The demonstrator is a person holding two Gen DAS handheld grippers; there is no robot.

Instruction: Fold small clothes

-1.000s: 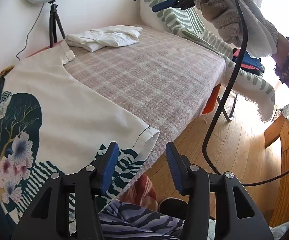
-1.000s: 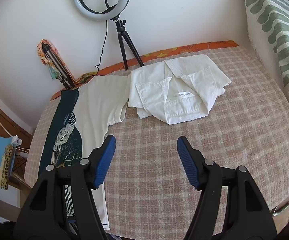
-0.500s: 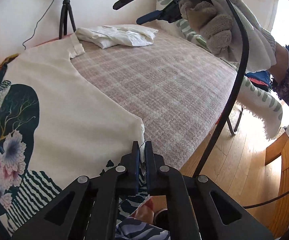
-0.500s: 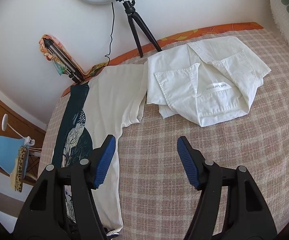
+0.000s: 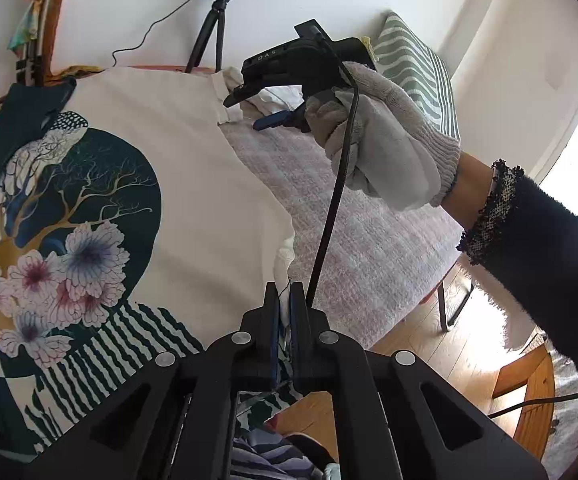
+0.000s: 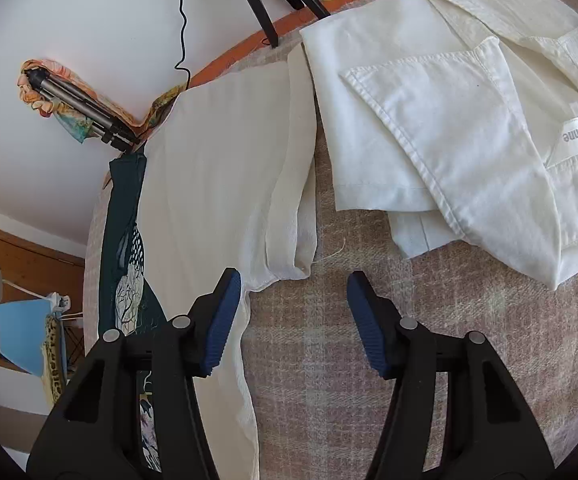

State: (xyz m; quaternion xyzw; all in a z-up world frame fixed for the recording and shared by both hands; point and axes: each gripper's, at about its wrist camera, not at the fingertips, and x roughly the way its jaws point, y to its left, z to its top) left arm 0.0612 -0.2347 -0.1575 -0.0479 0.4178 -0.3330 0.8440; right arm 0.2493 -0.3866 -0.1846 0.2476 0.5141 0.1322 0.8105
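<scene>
The printed T-shirt (image 5: 193,184), cream with a dark round tree-and-flower design, lies spread flat on the bed (image 5: 369,240), filling the left half of the left wrist view; in the right wrist view it runs down the left centre of the frame, its short sleeve (image 6: 293,200) ending just above the tool tips. At bottom centre of the left wrist view the left tool (image 5: 284,320) is clamped tight on the shirt's hem corner, a sliver of cloth showing between its blue pads. The right tool (image 6: 293,312) sits low in its own view, its jaws about half wide and closing, nothing between them but plaid bed cover; its left pad lies over the shirt's edge, just below the sleeve. In the left wrist view that tool appears at upper centre, held by a gloved hand (image 5: 385,140) above the sleeve, a black cable (image 5: 337,196) hanging from it. A folded white shirt (image 6: 469,120) lies at upper right, just beside the sleeve. A ring light tripod (image 5: 213,32) stands by the wall.
</scene>
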